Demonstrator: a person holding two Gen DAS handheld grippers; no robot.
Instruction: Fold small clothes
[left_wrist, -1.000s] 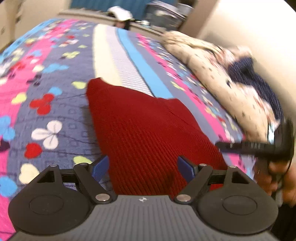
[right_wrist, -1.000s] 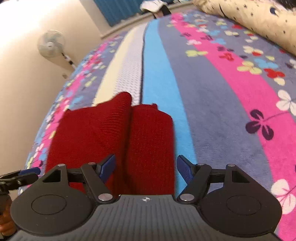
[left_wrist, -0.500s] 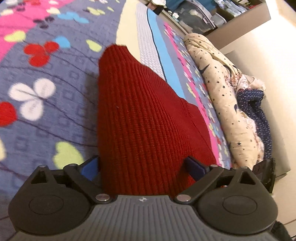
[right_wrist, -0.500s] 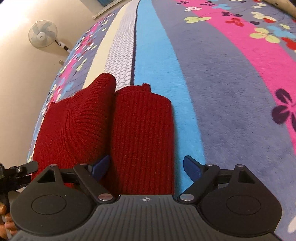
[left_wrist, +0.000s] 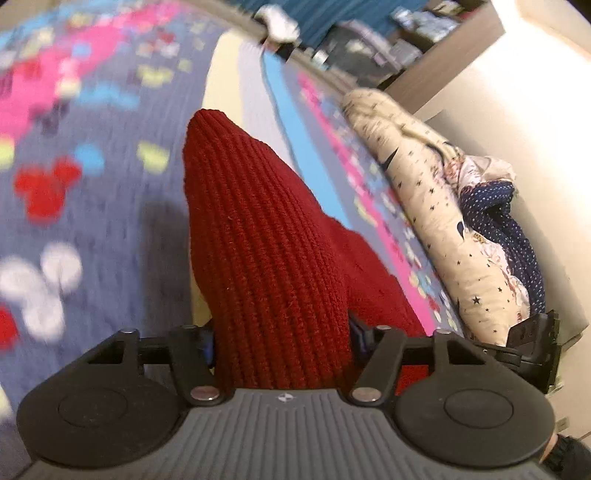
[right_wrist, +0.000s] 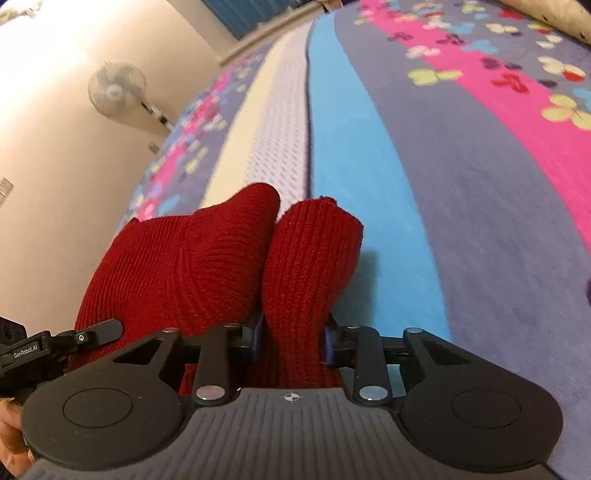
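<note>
A dark red ribbed knit garment (left_wrist: 258, 229) lies on the patterned bedspread (left_wrist: 92, 221). It is folded into two long lobes in the right wrist view (right_wrist: 192, 258). My left gripper (left_wrist: 282, 338) is at its near edge; the jaws are closing and the blue pads press a raised ridge of the knit. My right gripper (right_wrist: 291, 339) is closing too, its pads pinching the right-hand lobe (right_wrist: 310, 258). Each gripper shows at the edge of the other's view: the right gripper (left_wrist: 532, 343) and the left gripper (right_wrist: 55, 347).
A rolled cream quilt with stars (left_wrist: 424, 206) and a navy dotted cloth (left_wrist: 517, 229) lie along the wall on the right side of the bed. A standing fan (right_wrist: 116, 88) is by the left wall. Striped bedspread (right_wrist: 480, 221) stretches ahead. Shelves with clutter stand beyond the bed's far end.
Both grippers came forward and down onto the garment's near edge. Their jaws went from wide apart to pinched on the knit, which now bunches up between the pads.
</note>
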